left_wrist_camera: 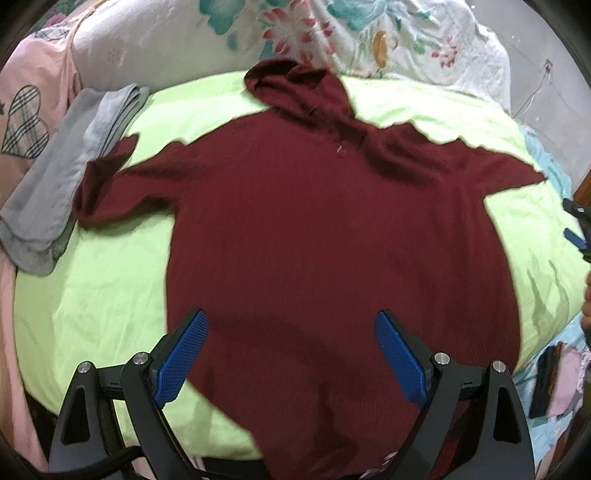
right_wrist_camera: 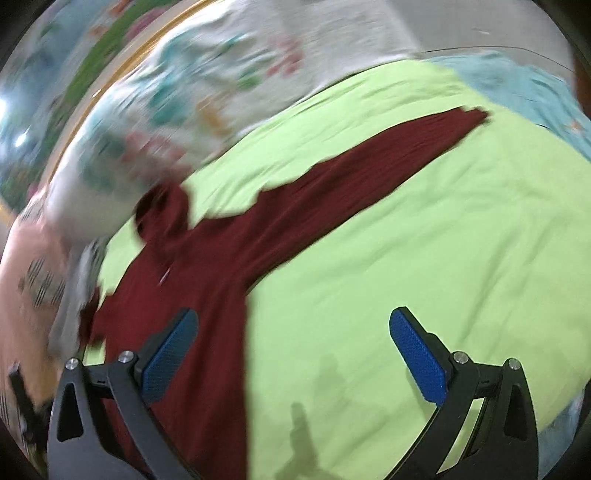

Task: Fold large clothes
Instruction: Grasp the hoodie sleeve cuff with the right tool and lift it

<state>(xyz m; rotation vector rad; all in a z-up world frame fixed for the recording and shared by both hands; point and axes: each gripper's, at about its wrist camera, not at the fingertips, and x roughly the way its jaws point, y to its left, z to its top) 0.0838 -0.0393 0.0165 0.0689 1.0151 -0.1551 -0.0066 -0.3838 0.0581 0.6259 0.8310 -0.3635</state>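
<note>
Bed: a lime-green sheet [left_wrist_camera: 110, 295] is covering the bed.
Far side: a white floral quilt [left_wrist_camera: 332, 33] is lying bunched along the bed's far edge.
Left edge: pink bedding with a plaid heart [left_wrist_camera: 26, 122] is showing.
Right edge: pale blue fabric [right_wrist_camera: 535, 96] is peeking out.
Wall: a grey wall [left_wrist_camera: 535, 74] is standing behind.
</note>
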